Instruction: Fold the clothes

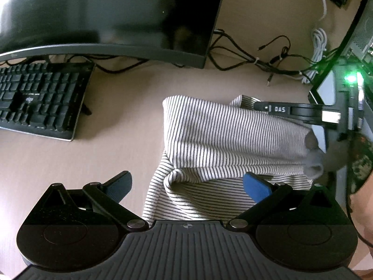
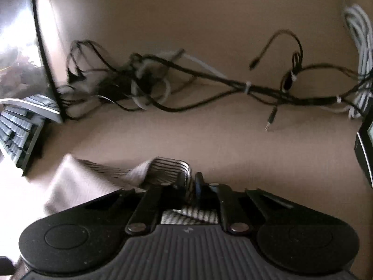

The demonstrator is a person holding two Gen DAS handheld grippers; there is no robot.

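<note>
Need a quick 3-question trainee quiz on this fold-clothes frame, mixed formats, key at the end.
1. True or false: the left gripper is shut on the striped garment.
2. Multiple choice: what does the right gripper hold? A) a black cable B) a fold of the striped garment C) nothing
3. Short answer: what black item lies on the desk to the left of the garment, under the monitor?

Key:
1. False; its jaws stand wide apart over the cloth.
2. B
3. The keyboard.
</note>
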